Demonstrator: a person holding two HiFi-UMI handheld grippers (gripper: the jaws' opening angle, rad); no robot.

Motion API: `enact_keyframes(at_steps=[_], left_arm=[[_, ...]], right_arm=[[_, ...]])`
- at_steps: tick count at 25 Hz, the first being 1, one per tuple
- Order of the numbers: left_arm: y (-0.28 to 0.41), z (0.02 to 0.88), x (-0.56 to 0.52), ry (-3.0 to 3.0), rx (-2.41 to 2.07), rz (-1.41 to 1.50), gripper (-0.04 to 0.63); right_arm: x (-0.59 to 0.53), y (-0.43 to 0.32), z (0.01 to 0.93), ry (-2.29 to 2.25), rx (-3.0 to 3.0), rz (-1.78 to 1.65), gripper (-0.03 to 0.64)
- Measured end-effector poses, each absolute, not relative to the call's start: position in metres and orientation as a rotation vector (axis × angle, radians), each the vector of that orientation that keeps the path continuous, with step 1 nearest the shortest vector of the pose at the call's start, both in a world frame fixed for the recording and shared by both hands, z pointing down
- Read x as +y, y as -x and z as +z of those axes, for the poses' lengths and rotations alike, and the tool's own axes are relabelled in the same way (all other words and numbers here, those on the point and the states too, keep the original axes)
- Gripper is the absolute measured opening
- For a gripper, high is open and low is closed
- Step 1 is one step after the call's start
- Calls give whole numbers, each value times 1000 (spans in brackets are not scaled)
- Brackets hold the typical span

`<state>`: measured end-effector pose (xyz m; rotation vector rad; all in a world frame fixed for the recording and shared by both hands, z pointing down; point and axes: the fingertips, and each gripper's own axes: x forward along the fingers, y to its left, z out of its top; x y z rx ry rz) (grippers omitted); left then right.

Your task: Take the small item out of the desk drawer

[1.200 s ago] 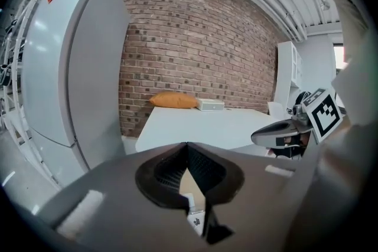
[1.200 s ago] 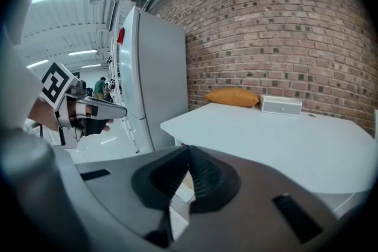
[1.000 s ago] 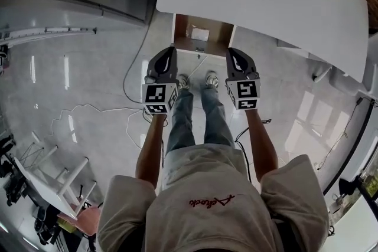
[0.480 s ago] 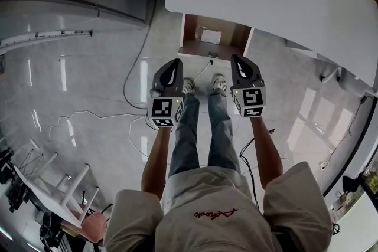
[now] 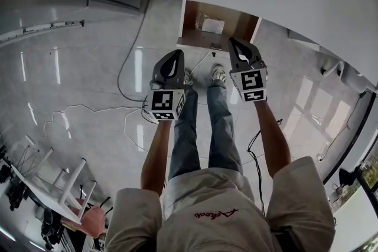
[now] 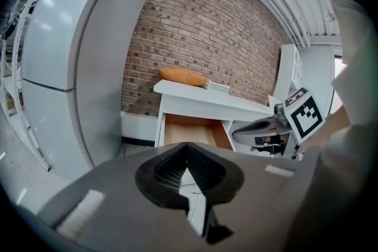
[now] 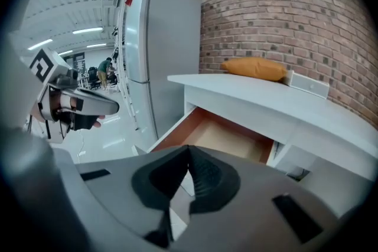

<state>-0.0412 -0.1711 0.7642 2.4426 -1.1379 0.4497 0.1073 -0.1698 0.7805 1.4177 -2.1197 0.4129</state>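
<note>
Now left grey claw (image 5: 175,54) and right grey claw (image 5: 234,43) hang closed, empty. Ahead: small white packet (image 5: 213,25) in open brown drawer (image 5: 191,20); best open 1 first.

The shirt (image 5: 212,213) has red curly writing, but it is upside down and too small to read. The left cube (image 5: 166,104) and right cube (image 5: 252,85) show only black-and-white square marks.

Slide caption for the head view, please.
Left gripper and right gripper hover, shut, before open drawer holding small white item.
</note>
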Motion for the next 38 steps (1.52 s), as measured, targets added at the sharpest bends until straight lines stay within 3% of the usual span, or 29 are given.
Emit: enact_keyframes(at_steps=[29, 32, 38], left_arm=[[31, 799, -186, -2375, -1111, 409, 9], [34, 802, -188, -2362, -1122, 405, 8], [34, 807, -187, -2343, -1116, 406, 9]], right_arm=[[-235, -76, 939, -643, -1873, 250, 15], [-243, -75, 950, -625, -1843, 253, 83], [-249, -79, 968, -579, -1794, 233, 83]])
